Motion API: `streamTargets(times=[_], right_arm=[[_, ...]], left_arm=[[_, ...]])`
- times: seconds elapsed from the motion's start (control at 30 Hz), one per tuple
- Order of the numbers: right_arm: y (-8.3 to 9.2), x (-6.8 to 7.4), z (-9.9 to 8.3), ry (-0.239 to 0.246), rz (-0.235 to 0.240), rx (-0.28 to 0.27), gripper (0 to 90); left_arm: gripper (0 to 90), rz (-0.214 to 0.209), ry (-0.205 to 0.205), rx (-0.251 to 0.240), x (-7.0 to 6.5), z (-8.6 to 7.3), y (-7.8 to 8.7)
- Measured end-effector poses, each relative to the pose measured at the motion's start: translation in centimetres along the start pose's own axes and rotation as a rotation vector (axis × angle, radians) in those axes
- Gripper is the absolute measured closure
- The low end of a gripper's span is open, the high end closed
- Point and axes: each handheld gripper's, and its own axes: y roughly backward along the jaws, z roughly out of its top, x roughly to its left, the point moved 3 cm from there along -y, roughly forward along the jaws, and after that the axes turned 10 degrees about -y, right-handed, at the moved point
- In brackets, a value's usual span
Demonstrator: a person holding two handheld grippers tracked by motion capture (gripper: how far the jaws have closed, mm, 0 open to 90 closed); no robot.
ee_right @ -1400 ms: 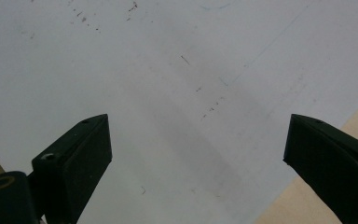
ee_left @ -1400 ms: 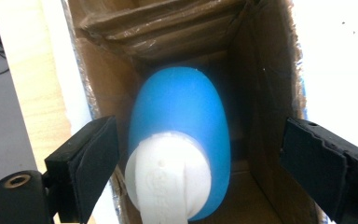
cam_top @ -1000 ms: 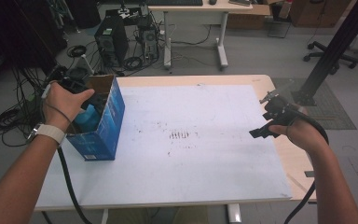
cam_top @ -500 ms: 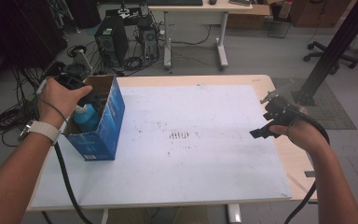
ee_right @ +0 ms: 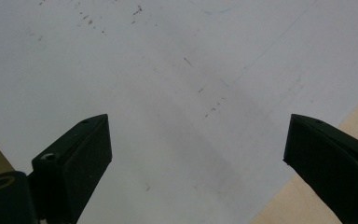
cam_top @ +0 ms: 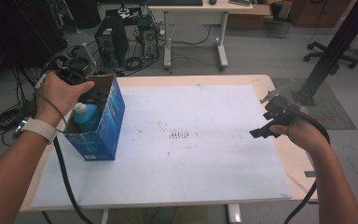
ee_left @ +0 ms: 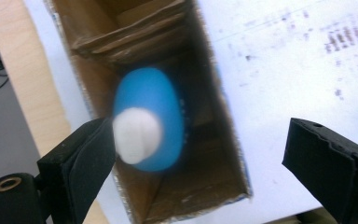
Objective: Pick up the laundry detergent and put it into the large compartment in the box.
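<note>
My left gripper, jaws spread wide and empty, hangs over the blue bottle standing in the open box at the high view's left; a skewed descent could snag the cardboard wall. My right gripper idles open.

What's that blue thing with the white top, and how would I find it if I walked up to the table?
Start at the table's white sheet and go to its left edge, where a blue cardboard box stands open at the top. Inside it stands a bottle, under the open left gripper. Its rounded bright blue body and white cap stand out against the brown cardboard.
</note>
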Motion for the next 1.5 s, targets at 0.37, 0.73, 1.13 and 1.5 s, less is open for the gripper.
streamTargets(times=[0.37, 0.73, 1.13, 1.5], right_arm=[[-0.1, 0.2, 0.0, 0.004, 0.004, 0.001, 7.6], [0.1, 0.3, 0.1, 0.003, 0.000, 0.000, 7.5], [0.3, 0.5, 0.5, 0.010, -0.002, -0.005, 7.6], [0.2, 0.6, 0.7, 0.008, -0.004, 0.000, 7.5]], left_arm=[[10.0, -0.021, -0.067, 0.010, -1.6, 0.2, 1.5], [10.1, -0.050, -0.119, 0.009, -2.9, 0.4, 2.3], [10.1, -0.071, -0.171, -0.002, -4.2, 0.7, 3.3], [10.4, -0.103, -0.229, -0.002, -5.6, 1.0, 3.7]])
